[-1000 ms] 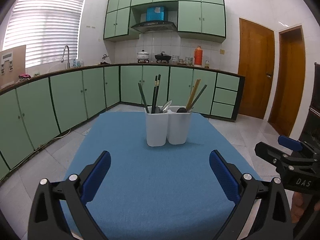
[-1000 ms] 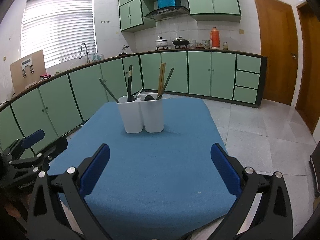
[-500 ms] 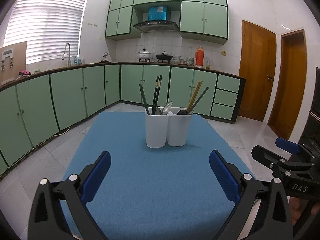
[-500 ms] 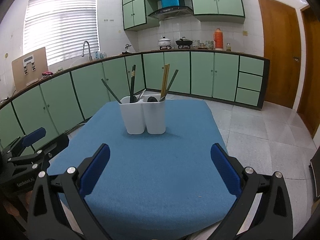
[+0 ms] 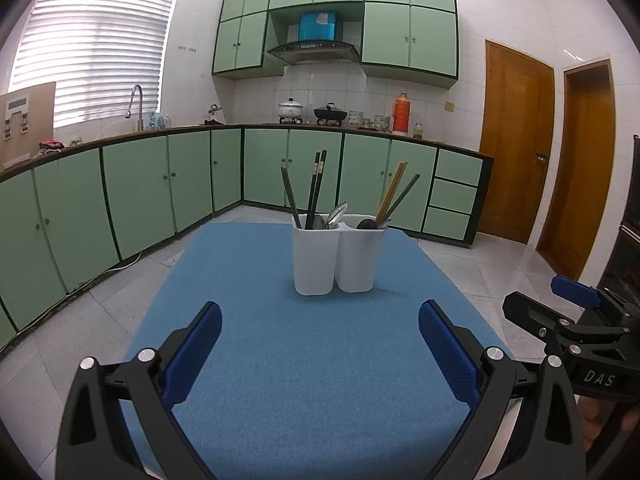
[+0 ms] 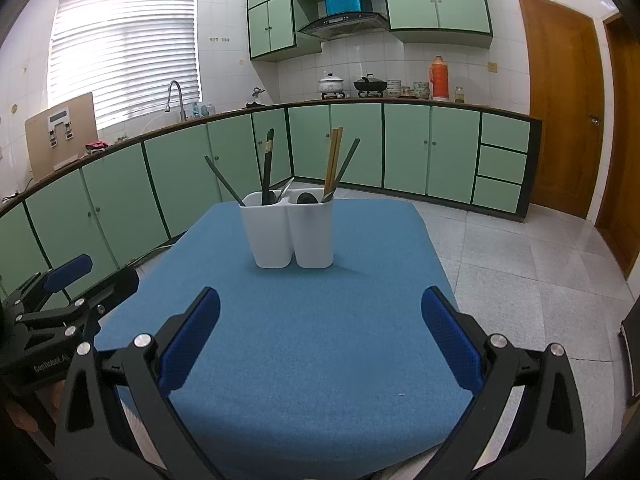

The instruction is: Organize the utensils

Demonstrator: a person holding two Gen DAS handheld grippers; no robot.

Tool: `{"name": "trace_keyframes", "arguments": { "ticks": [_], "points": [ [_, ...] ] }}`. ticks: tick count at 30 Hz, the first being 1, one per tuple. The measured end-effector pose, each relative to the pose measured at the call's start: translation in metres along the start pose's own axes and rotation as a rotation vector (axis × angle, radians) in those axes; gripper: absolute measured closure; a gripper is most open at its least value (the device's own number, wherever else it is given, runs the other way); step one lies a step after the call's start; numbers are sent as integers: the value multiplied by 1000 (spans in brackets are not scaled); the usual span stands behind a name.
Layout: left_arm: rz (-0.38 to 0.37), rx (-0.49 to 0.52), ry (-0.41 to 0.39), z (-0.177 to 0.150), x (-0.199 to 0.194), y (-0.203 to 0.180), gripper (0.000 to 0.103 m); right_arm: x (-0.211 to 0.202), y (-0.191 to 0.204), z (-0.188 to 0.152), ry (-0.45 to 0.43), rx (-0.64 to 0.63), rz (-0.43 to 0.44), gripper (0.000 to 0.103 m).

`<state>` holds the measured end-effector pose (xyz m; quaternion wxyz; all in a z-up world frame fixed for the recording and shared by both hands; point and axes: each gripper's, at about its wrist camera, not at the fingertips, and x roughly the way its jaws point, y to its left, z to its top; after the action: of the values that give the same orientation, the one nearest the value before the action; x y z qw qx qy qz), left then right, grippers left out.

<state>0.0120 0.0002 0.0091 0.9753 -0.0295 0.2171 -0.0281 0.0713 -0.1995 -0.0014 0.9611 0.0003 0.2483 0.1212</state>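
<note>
A white two-compartment utensil holder [image 5: 338, 258] stands upright on the blue table [image 5: 304, 360]; it also shows in the right wrist view [image 6: 290, 234]. Its left compartment holds dark chopsticks [image 5: 316, 190] and a metal spoon [image 5: 337, 214]. Its right compartment holds wooden chopsticks [image 5: 391, 192], a green stick and a dark spoon [image 5: 365, 224]. My left gripper [image 5: 320, 344] is open and empty, well short of the holder. My right gripper [image 6: 320, 338] is open and empty, also short of it.
Green kitchen cabinets [image 5: 120, 200] curve round the back and left. Wooden doors [image 5: 516, 140] stand at the right. Tiled floor [image 6: 520, 264] lies beside the table. Each gripper shows at the other view's edge: the right one [image 5: 576, 320], the left one [image 6: 60, 308].
Both grippers have risen slightly, with the holder sitting a little lower in both views. Both stay open and empty.
</note>
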Motion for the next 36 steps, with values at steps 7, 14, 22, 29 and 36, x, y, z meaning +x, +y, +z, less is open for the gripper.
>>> {"name": "trace_keyframes", "arguments": {
  "ticks": [7, 14, 22, 29, 36],
  "points": [
    [2, 1, -4, 0, -1, 1, 6, -2, 1, -1, -3, -2, 2, 5],
    [2, 2, -4, 0, -2, 0, 6, -2, 1, 0, -4, -3, 3, 5],
    [3, 2, -5, 0, -2, 0, 6, -3, 1, 0, -8, -6, 6, 5],
    [2, 2, -7, 2, -4, 1, 6, -3, 2, 0, -10, -9, 7, 5],
    [5, 2, -8, 4, -4, -1, 6, -3, 2, 0, -11, -9, 6, 5]
  ]
}}
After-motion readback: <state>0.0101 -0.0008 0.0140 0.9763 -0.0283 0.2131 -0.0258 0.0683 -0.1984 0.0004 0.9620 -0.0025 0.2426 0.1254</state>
